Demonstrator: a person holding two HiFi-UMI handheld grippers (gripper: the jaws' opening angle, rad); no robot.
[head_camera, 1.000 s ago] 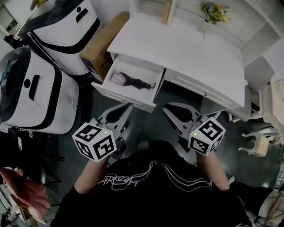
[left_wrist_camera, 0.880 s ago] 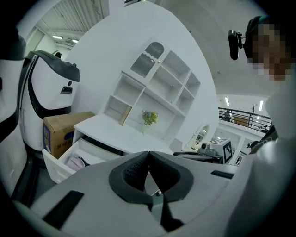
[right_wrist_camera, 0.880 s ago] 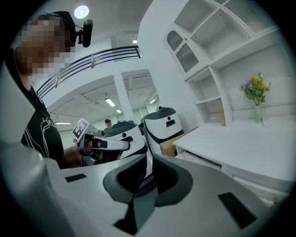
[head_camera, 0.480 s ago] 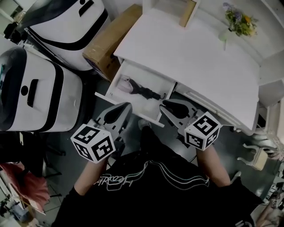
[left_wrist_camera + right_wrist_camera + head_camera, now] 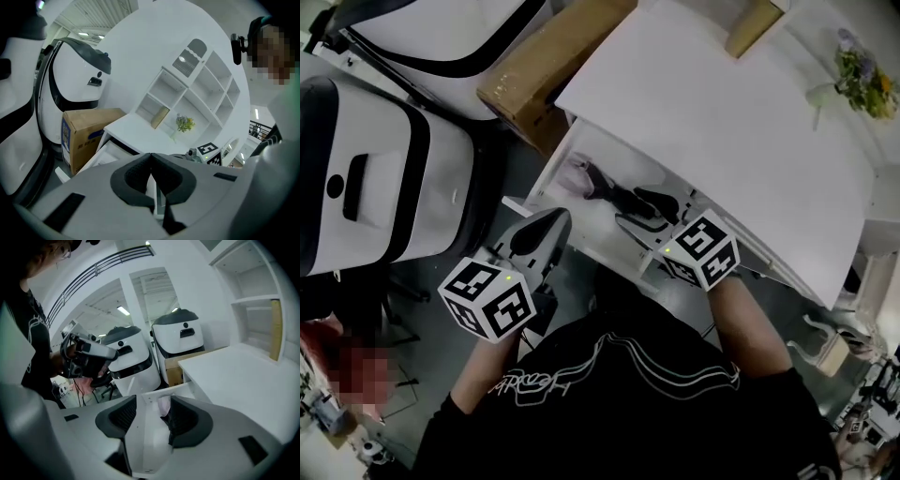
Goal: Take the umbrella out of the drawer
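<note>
**Right tongs opening over the drawer; umbrella not yet gripped**

Right gripper [image 5: 645,214]: jaws opening, wide apart, with nothing clamped. It reaches over the drawer's near right part. Its own view shows the umbrella [image 5: 617,194] through the gap, close to the right-hand pad. I cannot tell whether that pad already brushes it.

Left gripper [image 5: 151,159]: jaws pressed together and empty. It hangs just near of the drawer front, toward the left.

Umbrella: folded, with a dark body and a pale end at the left. It lies left to right on the floor of the open drawer [image 5: 592,223], toward the far side.

Handling, as a judgement: probably light. The fabric looks soft and likely slippery over a stiff core, so a pinch on loose cloth alone may slide. The best hold is probably across the dark body near its middle, jaws straddling it, or at the pale end if that is the handle.

Surroundings: white desk top [image 5: 722,122] far of the drawer, a cardboard box [image 5: 548,61] at far left, and flowers [image 5: 861,80] at far right.
</note>
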